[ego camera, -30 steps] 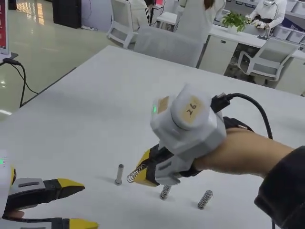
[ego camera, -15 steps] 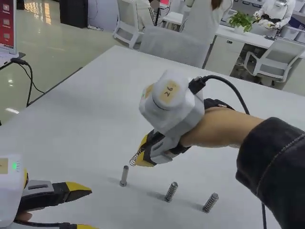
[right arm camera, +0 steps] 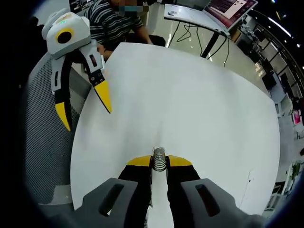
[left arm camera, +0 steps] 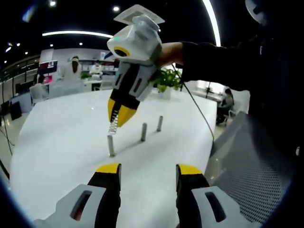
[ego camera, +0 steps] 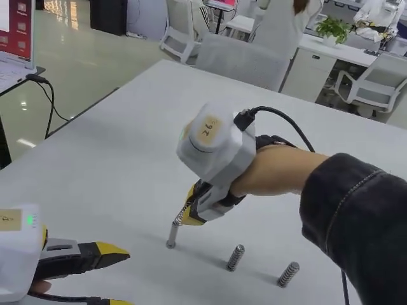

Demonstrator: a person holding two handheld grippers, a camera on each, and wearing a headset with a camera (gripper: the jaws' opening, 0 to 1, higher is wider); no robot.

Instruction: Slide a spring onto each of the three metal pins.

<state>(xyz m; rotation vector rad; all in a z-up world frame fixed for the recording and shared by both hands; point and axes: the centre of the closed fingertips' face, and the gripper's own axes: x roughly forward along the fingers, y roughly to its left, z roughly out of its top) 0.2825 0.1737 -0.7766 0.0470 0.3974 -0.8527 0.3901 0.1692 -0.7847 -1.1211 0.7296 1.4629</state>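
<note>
Spring (ego camera: pixel 180 218) is clamped at its upper end in the right claw (ego camera: pixel 191 215), whose jaws are drawn together on it, with most of the coil standing out past the yellow tips. In the head view its long axis runs steeply down and away from the tips at a slight tilt. The lower end is at the top of the bare pin (ego camera: pixel 172 236), directly beneath the tips. Whether the coil has passed over the pin's top cannot be told.

The left gripper view gives a side-on aspect. There the spring hangs near vertical from the right claw, in line with the upright pin beneath it. The right gripper view looks along the axis, with the round end coil seen end-on between the tips.

Second pin (ego camera: pixel 236 257) and third pin (ego camera: pixel 288 274) each already wear a spring. They stand on the desk (ego camera: pixel 127 146) near the right claw, on its forearm side.

Left claw (ego camera: pixel 121 279) has its jaws apart and holds nothing. It sits low over the desk, well apart from the right claw and facing the pins.
</note>
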